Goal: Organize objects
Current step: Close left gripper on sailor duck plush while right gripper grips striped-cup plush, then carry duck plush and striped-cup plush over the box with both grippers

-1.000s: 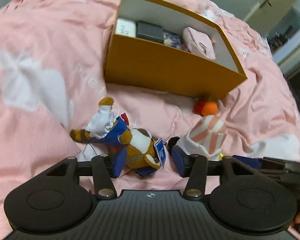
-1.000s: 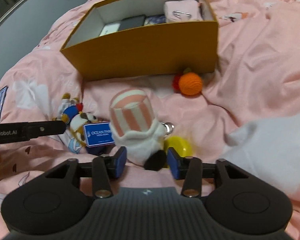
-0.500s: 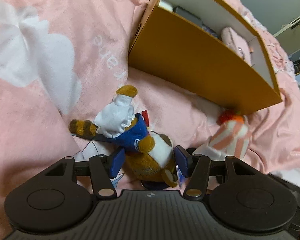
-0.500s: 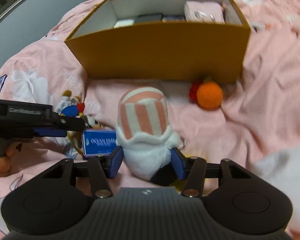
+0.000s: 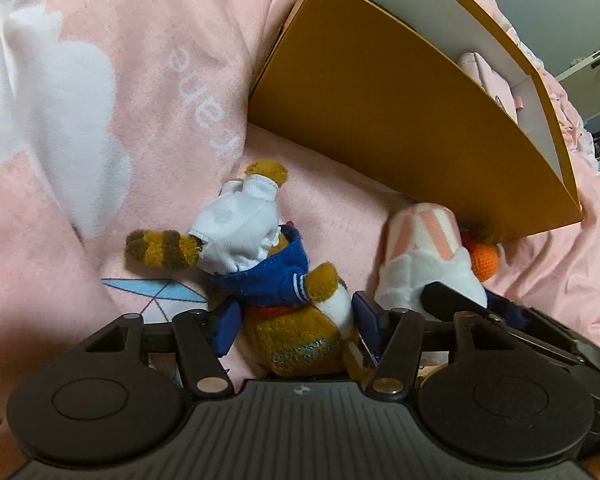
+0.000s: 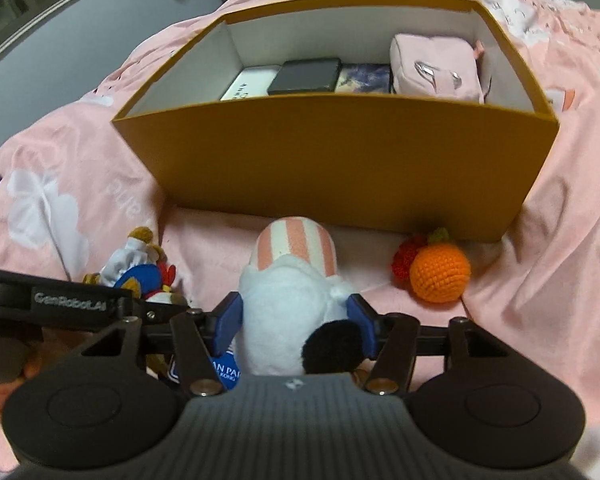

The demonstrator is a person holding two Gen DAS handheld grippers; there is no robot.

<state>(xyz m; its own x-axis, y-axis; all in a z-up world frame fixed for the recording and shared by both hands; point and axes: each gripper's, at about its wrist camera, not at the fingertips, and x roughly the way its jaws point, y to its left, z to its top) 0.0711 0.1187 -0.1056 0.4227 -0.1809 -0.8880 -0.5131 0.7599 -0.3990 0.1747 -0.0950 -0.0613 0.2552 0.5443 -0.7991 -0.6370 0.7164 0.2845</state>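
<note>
Plush toys lie on a pink bedspread (image 5: 100,60) in front of an open mustard-yellow box (image 6: 340,160). Left gripper (image 5: 296,328) straddles a brown plush animal (image 5: 296,340) in a blue jacket and white trousers, striped tail out to the left in its own view; its jaws have just been opening, the blue pads flank the toy's body, and contact cannot be confirmed. Right gripper (image 6: 296,320) brackets a white plush with a pink-striped top (image 6: 292,280) and a black pom at the near end; its jaws have likewise just been opening, the pads sit at the toy's flanks with no visible squeeze. Both toys lie side by side, just short of the box's near wall. An orange crocheted ball (image 6: 440,276) with a red knitted piece beside it rests near the box's right front corner. Inside the box, along the far wall: a white carton (image 6: 248,84), a dark flat case (image 6: 304,76), a bluish printed item (image 6: 364,76), a pink pouch (image 6: 436,64). A blue tag (image 6: 228,372) shows under the right gripper's left finger.
</note>
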